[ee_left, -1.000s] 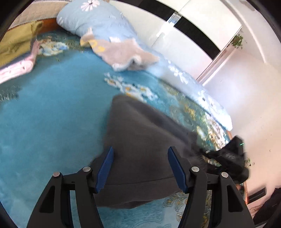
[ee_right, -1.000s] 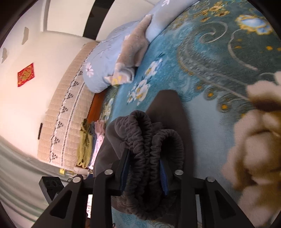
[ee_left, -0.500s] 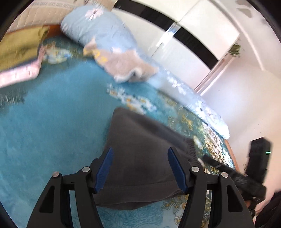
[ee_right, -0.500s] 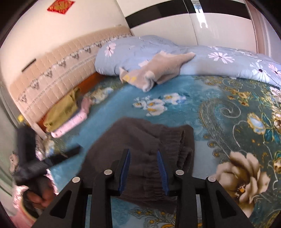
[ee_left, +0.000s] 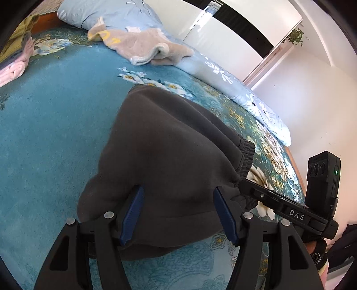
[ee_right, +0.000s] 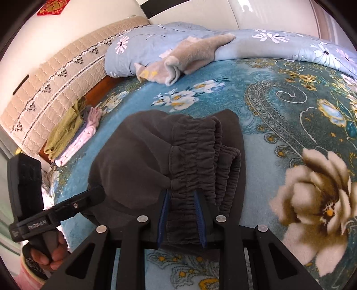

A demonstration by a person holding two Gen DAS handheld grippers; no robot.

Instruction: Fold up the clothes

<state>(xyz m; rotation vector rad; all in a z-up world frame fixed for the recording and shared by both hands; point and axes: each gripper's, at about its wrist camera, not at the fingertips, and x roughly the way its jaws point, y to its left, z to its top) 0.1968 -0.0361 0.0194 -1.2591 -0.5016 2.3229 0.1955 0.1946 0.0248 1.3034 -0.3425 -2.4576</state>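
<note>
Grey trousers [ee_right: 142, 156] folded on bedspread [ee_left: 44, 116]. Right gripper [ee_right: 181, 214] level, clamped on waistband [ee_right: 194, 154]. Left gripper [ee_left: 178, 209] angled down, spread wide, grasping nothing.

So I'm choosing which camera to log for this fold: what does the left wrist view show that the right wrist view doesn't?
Only the left wrist view shows the left gripper with its jaws open over the dark grey pants, plus a potted plant high on the wall. Only the right wrist view shows the right gripper shut on the elastic waistband, the quilted headboard and a red wall decoration. Both show the pants, the teal floral blanket and the beige plush garment.
</note>
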